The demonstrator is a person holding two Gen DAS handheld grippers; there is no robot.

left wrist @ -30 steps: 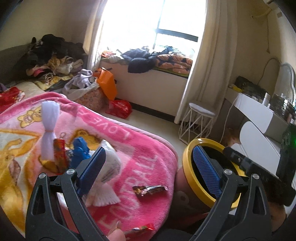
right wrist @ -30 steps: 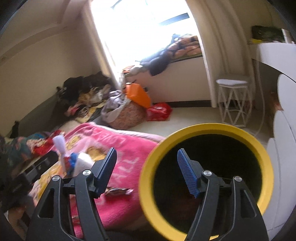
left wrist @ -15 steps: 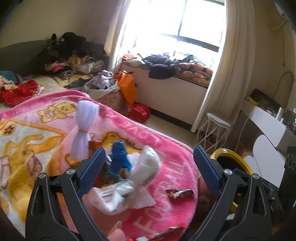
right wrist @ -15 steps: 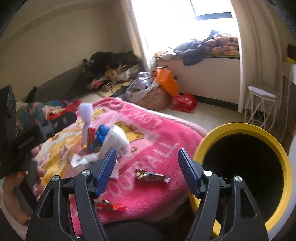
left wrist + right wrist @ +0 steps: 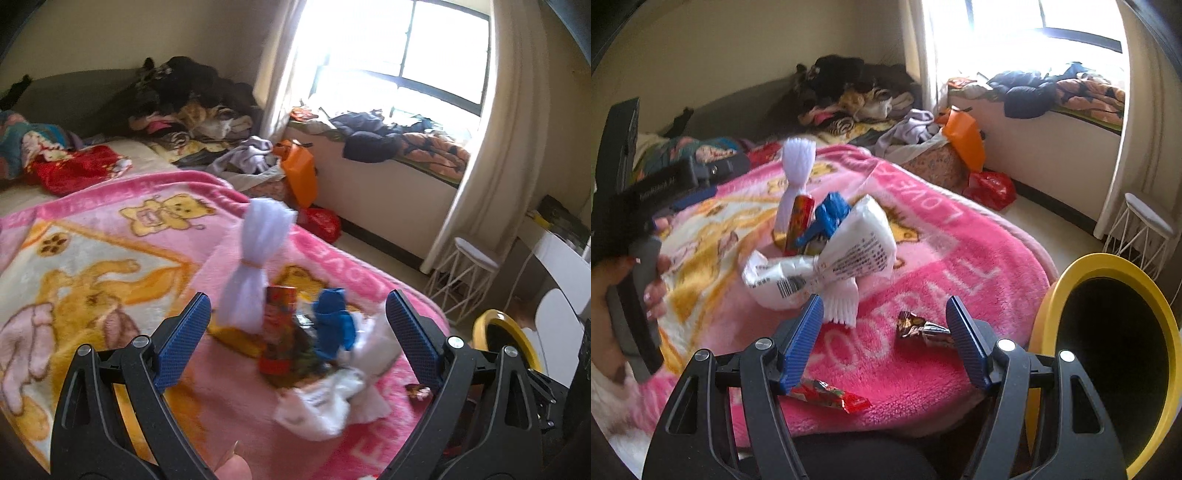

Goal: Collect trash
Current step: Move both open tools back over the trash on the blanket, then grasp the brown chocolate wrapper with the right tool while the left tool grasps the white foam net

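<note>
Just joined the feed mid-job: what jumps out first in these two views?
A heap of trash sits in the middle of the pink blanket, with a white plastic bag at its front. A loose candy wrapper lies between the open right gripper's fingers. The yellow-rimmed bin stands beside the bed at right.

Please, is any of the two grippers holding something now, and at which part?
Nothing is held. The left gripper and the right gripper both stand open above the pink blanket; the trash pile lies untouched.
</note>
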